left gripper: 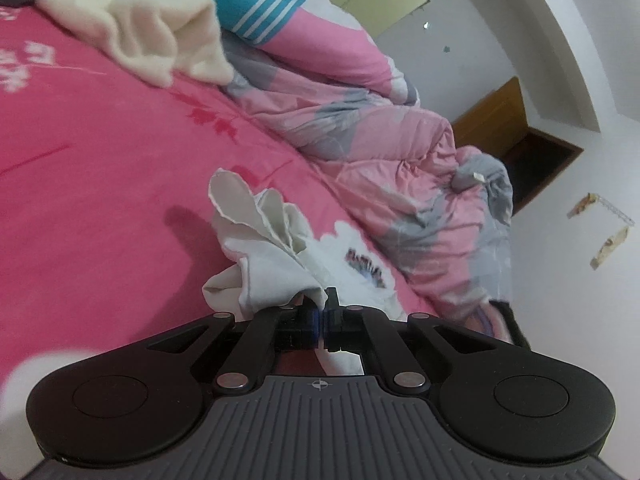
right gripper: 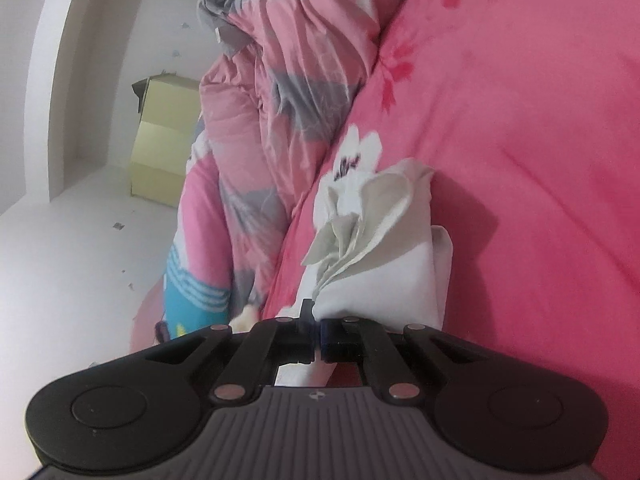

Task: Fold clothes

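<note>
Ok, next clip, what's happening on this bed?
A person holding a gripper in each hand is folding laundry on a pink bedsheet. The left gripper and the right gripper are each shut on a bunched part of a white garment, which fans out ahead of the fingers. A crumpled pink and grey quilt and a cream garment lie nearby, untouched.

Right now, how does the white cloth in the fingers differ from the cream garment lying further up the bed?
The white cloth is pinched and bunched, lifted by the left gripper; the cream garment lies loose, untouched. The white cloth looks thin with stitched edges; the cream garment looks thick and fuzzy. Both are pale and unfolded.
</note>
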`<action>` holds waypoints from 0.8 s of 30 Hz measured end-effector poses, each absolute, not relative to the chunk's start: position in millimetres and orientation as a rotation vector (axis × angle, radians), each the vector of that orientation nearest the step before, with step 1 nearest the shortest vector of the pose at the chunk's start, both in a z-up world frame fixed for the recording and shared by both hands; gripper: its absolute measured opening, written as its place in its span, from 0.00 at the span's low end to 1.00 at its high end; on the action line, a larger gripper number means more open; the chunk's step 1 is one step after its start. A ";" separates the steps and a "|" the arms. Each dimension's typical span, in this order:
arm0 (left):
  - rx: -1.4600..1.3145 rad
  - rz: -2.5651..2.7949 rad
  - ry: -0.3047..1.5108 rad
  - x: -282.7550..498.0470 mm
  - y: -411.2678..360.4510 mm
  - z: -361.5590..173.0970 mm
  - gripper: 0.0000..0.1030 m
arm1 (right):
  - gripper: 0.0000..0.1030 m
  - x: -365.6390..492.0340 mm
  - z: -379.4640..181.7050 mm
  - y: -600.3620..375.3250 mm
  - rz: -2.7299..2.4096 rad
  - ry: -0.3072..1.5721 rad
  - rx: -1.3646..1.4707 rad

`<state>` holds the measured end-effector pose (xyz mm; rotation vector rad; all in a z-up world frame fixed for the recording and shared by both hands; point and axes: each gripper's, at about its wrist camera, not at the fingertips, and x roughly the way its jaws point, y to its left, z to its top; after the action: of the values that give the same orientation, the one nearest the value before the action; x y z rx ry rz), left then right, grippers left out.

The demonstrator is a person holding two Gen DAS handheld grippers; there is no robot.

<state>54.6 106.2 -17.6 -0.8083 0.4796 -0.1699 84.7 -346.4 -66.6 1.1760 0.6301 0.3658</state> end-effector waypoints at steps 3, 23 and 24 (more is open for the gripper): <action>-0.826 -0.155 0.517 22.7 112.1 -21.3 0.00 | 0.02 46.8 -72.4 -344.7 0.350 0.650 1.198; -0.534 0.062 0.461 -27.7 157.2 35.8 0.59 | 0.42 -38.3 -55.9 -405.2 0.149 0.611 0.994; -0.499 0.080 0.425 -29.8 159.7 45.6 0.64 | 0.42 -38.5 -49.1 -406.1 0.143 0.590 0.960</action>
<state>-29.8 159.7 45.6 -0.4987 0.4247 0.0802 -38.5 -406.1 -49.1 0.9600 0.5895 0.1435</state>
